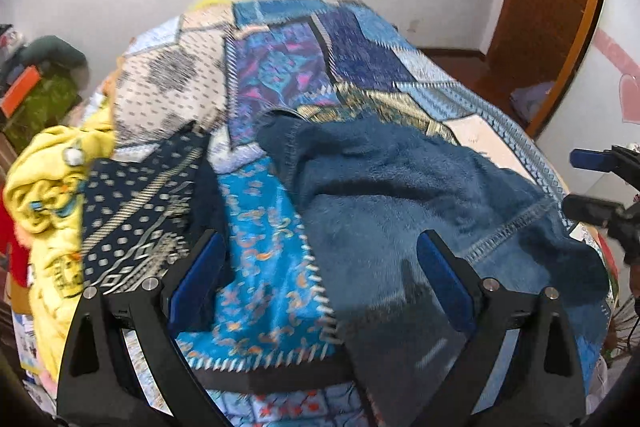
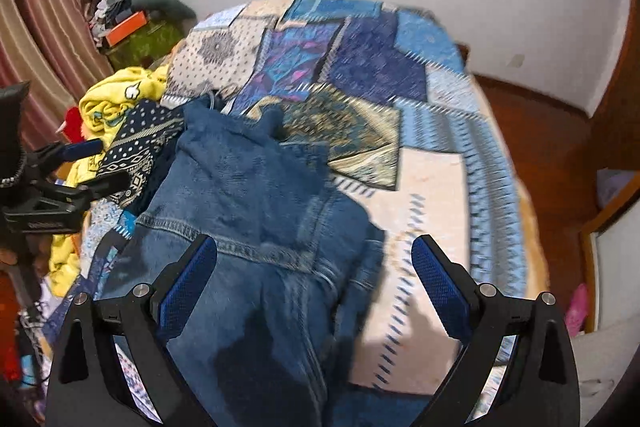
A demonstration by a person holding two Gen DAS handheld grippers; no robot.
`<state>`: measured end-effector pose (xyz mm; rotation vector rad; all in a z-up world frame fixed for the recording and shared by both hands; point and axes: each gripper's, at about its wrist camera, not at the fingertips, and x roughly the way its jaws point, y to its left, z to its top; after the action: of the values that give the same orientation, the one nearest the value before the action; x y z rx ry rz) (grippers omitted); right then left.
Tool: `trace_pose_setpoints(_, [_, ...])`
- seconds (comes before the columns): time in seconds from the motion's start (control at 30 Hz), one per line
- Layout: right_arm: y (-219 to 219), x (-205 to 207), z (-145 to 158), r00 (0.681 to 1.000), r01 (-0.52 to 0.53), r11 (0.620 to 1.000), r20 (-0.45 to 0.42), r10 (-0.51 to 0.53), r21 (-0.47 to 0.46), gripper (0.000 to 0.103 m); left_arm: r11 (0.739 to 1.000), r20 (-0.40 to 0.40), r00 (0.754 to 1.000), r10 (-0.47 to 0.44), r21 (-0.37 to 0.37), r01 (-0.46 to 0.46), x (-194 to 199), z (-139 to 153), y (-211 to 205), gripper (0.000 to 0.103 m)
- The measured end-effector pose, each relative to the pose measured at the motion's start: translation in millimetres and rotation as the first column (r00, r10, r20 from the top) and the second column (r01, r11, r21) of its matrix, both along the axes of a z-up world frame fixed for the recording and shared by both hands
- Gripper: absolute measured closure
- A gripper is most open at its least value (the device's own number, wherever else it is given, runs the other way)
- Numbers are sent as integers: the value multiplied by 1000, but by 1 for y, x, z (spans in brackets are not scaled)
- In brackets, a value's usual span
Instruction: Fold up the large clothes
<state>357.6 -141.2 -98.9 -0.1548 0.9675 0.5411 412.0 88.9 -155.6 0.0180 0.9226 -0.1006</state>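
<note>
Bedroom, patchwork quilt [image 2: 436,187] covers bed as work surface. Blue fleece jacket [image 2: 256,211] lies rumpled on near part, collar away from me, not yet flattened. My left gripper [image 1: 320,267] and right gripper [image 2: 316,271] hover above near hem, both spread wide, empty, likely poised to pinch. Other clothes [image 1: 52,195] piled at left, waiting.

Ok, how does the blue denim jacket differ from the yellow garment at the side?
The blue denim jacket lies spread on the quilt below both open grippers; the yellow garment sits bunched at the bed's left edge. The jacket is plain blue with fleece lining and pale stitching; the yellow one carries printed graphics. Both are unfolded.
</note>
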Motion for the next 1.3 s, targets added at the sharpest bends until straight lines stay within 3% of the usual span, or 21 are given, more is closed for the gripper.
trace_pose_setpoints(0.17, [16,32,-24,999,0,996,-49,-4,-84,6,1000,-85,996,-4,4,4,36,-34,-2,5])
trace_pose_setpoints(0.27, [15,54,-39,996,14,992,-91,-25,-126,6,998,-102,995,-11,-69,4,51,-42,7,5])
trace_pose_setpoints(0.33, [11,65,-46,994,43,989,-91,-56,-144,6,998,-83,996,25,-50,-29,57,-38,12,5])
trace_pose_setpoints(0.4, [8,73,-50,994,70,985,-71,-83,-160,6,995,-45,995,89,45,-87,68,-35,18,5])
trace_pose_setpoints(0.57, [9,74,-39,990,140,974,2,-142,-181,6,986,-43,986,160,60,-158,80,-31,32,5])
trace_pose_setpoints(0.7, [8,60,-11,990,127,982,81,-116,-140,6,975,67,977,202,80,-207,67,-5,35,5])
trace_pose_setpoints(0.8, [5,45,7,993,79,992,100,-69,-99,6,984,100,979,175,20,-178,51,15,36,5])
trace_pose_setpoints(0.93, [-1,24,12,998,13,998,63,-9,-55,6,995,53,995,90,-37,-88,29,23,23,5])
trace_pose_setpoints(1.03, [-7,13,-4,1000,-9,999,-4,9,-46,6,999,1,1000,6,-49,-6,9,13,5,5])
trace_pose_setpoints(1.2, [-19,-1,-44,998,-26,988,-66,16,-155,6,995,-97,990,-98,-9,98,-27,-20,-25,5])
trace_pose_setpoints(1.3, [-37,-6,-53,995,-15,996,-100,6,-91,6,993,-95,989,-118,17,120,-46,-36,-33,4])
